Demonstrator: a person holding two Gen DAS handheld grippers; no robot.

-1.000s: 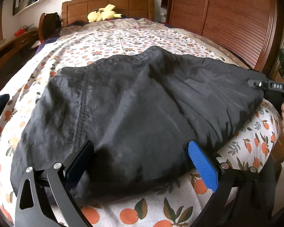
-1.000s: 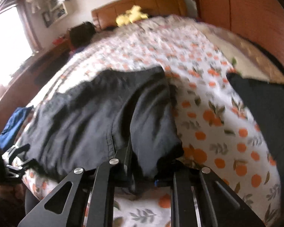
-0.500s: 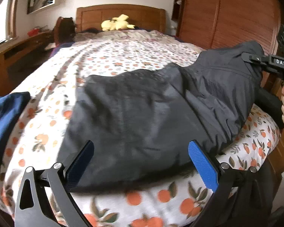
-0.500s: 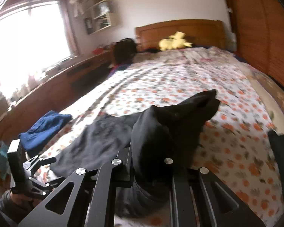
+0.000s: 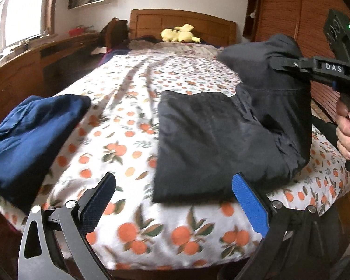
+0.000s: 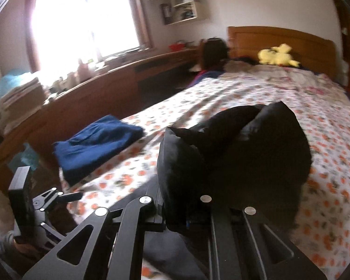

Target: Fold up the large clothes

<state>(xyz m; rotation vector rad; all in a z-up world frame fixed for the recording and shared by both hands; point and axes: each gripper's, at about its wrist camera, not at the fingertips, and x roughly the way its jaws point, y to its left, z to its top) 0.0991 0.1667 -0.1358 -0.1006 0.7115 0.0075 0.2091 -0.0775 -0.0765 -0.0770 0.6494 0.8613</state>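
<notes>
Two grippers work the bed [image 5: 151, 221]: your right gripper [image 6: 186, 212], clamped on the black garment's [image 5: 210, 144] raised right edge for folding leftward, your left gripper [image 5: 172, 200] wide open, empty.

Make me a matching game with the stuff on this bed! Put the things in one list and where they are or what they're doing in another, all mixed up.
Things:
1. black garment
2. blue garment
3. yellow plush toy
4. left gripper

States:
A. by the headboard
B. open, holding nothing
C. one end lifted by the right gripper
D. lying folded near the bed's left edge

Pairs: 1-C, 2-D, 3-A, 4-B
</notes>
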